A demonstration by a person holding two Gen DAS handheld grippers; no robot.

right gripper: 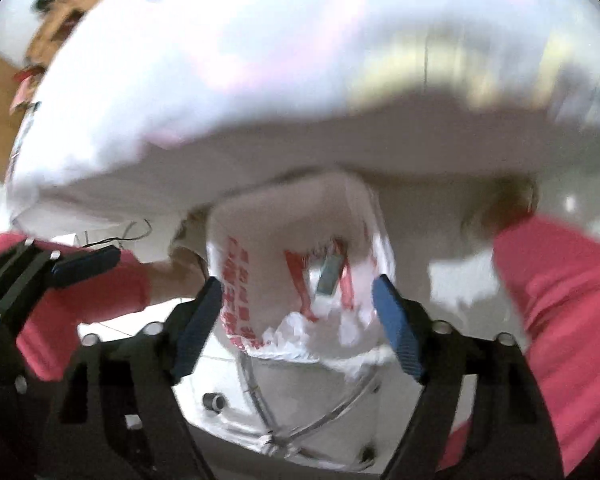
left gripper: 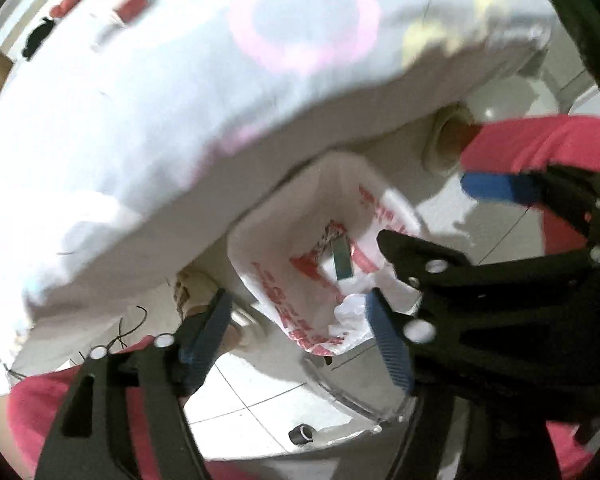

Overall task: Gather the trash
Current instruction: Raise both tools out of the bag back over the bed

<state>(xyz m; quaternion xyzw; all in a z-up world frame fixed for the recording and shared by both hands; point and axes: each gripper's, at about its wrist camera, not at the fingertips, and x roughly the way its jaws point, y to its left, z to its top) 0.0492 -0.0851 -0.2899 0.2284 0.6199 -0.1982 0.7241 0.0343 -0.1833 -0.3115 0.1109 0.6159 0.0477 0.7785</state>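
White plastic printed with red lettering makes up the open trash bag [left gripper: 300, 264] that sits below both of your grippers, beside the edge of the desk draped in white cloth [left gripper: 120, 140]. Its mouth gapes upward, and inside you can see a small grey-green rectangular scrap [left gripper: 342, 260] lying among crumpled white wrapping. Your left gripper [left gripper: 300, 324] looks almost straight down; its blue fingers [left gripper: 388, 340] are spread wide with nothing between them, and the bag's near rim shows in the gap without either pad pressing it. Your right gripper [right gripper: 298, 320] is likewise spread wide and empty, tilted a little off vertical, with the bag's mouth framed squarely between its fingers [right gripper: 198, 320]. Neither holds anything, and both views are blurred. The bag lies directly under and slightly ahead of both pairs of fingers, its opening running roughly across the line between them. From these views the two grippers seem about equally near to it. Any further trash appears to be up on the desk, where a few red and blue items [left gripper: 130, 6] lie at the far side, well apart from the bag.
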